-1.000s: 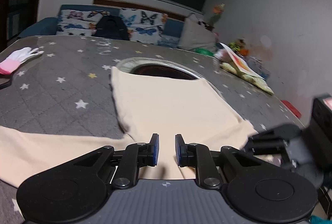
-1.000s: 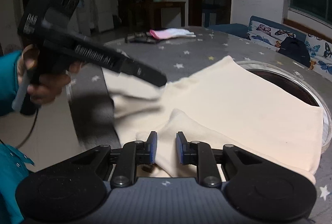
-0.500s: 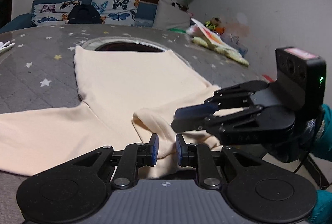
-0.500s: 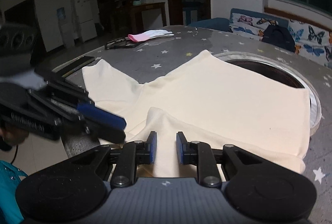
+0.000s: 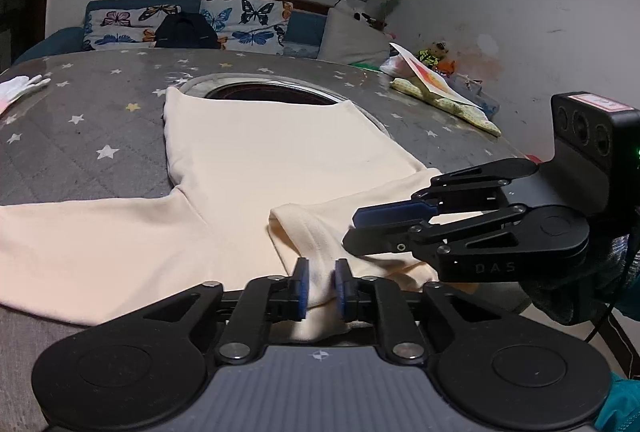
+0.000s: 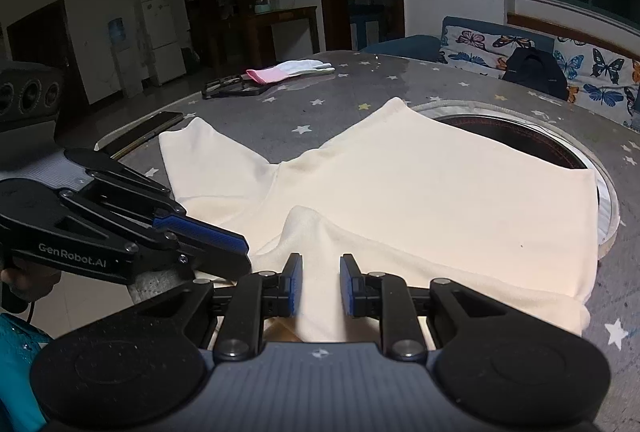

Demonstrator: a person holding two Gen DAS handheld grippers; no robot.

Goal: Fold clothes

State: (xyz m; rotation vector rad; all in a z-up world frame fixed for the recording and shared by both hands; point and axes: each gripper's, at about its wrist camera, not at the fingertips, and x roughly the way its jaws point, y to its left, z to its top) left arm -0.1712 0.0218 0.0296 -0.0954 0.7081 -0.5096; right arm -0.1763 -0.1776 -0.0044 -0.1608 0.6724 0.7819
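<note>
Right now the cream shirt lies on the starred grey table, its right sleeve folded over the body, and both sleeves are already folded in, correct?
Not quite. The left wrist view shows the cream shirt on the starred grey table with only one sleeve folded over the body; the other sleeve lies spread flat.

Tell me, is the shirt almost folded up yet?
Not yet. One sleeve is already flipped onto the cream shirt. The left gripper has cloth between its fingers; the right gripper hovers above it. The other sleeve and the body fold remain.
</note>
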